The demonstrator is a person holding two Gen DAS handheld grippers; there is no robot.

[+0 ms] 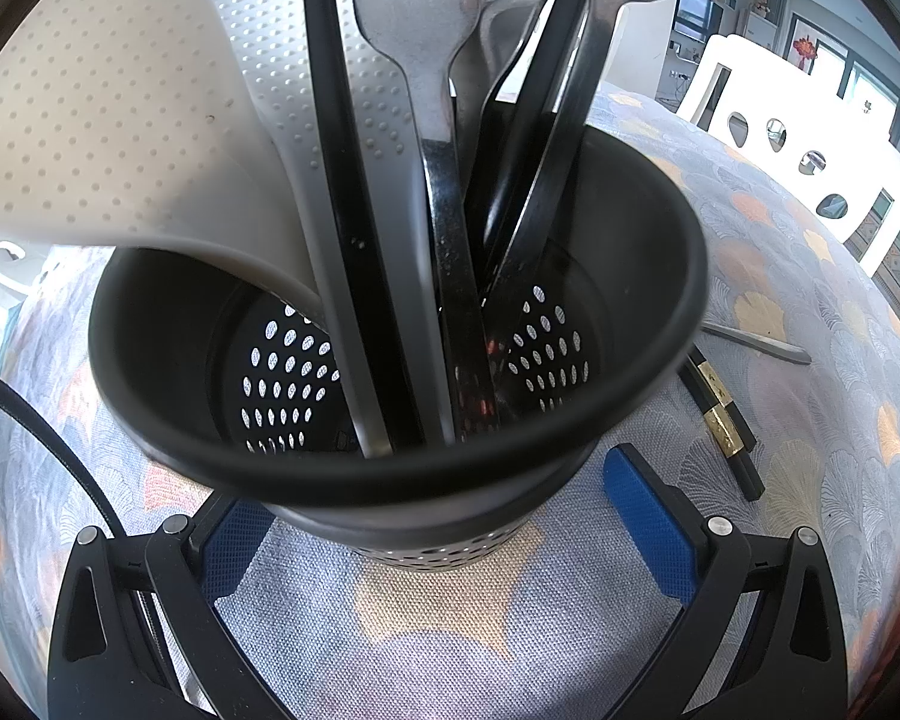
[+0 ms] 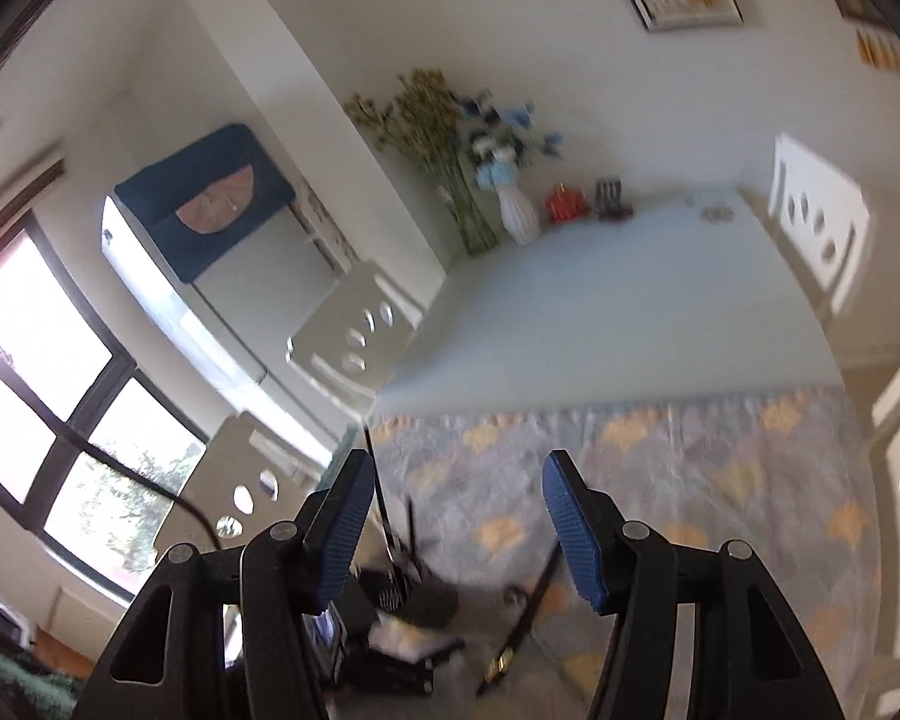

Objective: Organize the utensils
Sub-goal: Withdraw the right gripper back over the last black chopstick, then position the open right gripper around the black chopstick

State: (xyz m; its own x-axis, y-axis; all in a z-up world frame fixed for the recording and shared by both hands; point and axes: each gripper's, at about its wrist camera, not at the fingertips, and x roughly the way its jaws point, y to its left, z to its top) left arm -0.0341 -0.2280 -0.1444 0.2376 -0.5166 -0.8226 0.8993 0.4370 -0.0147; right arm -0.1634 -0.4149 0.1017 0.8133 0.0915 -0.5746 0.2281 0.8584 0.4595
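A black utensil holder (image 1: 162, 360) with a perforated bottom stands on the patterned tablecloth. It holds a white dotted spatula (image 1: 108, 120), a grey dotted handle, a fork (image 1: 414, 42), a spoon and black utensils. My left gripper (image 1: 444, 516) is open with a blue pad on each side of the holder's base; a strip of cloth shows beside the right pad (image 1: 648, 516). Black chopsticks (image 1: 720, 420) with gold bands lie to the right of the holder. In the blurred right wrist view my right gripper (image 2: 456, 531) is open and empty, above the holder (image 2: 420, 606) and chopsticks (image 2: 525, 618).
A metal handle (image 1: 756, 342) lies on the cloth beyond the chopsticks. White chairs (image 1: 768, 114) stand around the table. At its far end are two vases with flowers (image 2: 519, 210) and small items. A black cable (image 1: 36, 432) runs along the left.
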